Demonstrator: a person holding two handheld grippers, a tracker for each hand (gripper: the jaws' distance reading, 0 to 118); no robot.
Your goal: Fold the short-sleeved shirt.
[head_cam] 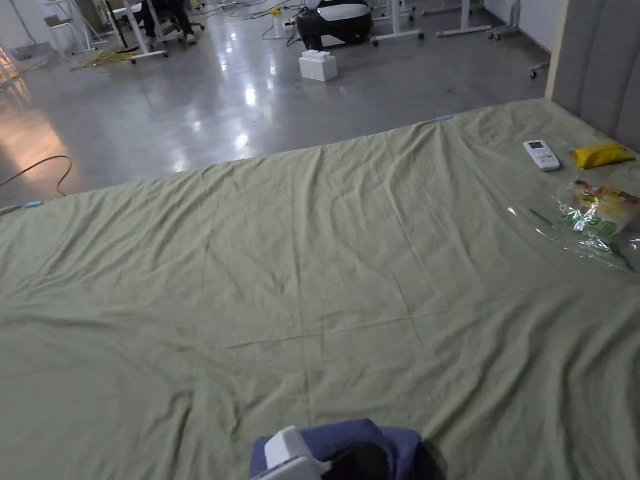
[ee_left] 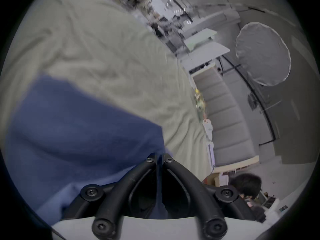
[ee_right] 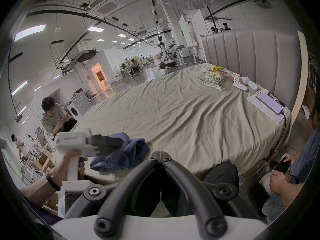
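Green sheet (head_cam: 350, 250) covers the big bed in front of me, all wrinkly. At the near edge of the bed lies the blue shirt (ee_right: 124, 152), bunched up in a soft heap. My left claw (ee_left: 160, 159) is right at the shirt; its two jaws are pressed together with a bit of blue cloth squeezed between their tips. In the right gripper view I see my left hand (ee_right: 72, 159) holding that white tool over the heap. My right claw (ee_right: 160, 155) is just off the near edge of the bed, beside the shirt and not touching it. Its jaws are closed tight on nothing.

Farther up the bed, by the grey headboard (ee_right: 251, 53), lie a phone (ee_right: 269, 103) on some paper, a white remote (head_cam: 541, 154), a yellow pouch (head_cam: 601, 155) and a clear bag with colourful things (head_cam: 597, 215). A person (ee_right: 52, 113) sits past the left side of the bed. Beyond the bed the grey floor (head_cam: 187, 106) shines, with a white block (head_cam: 317, 64) on it.
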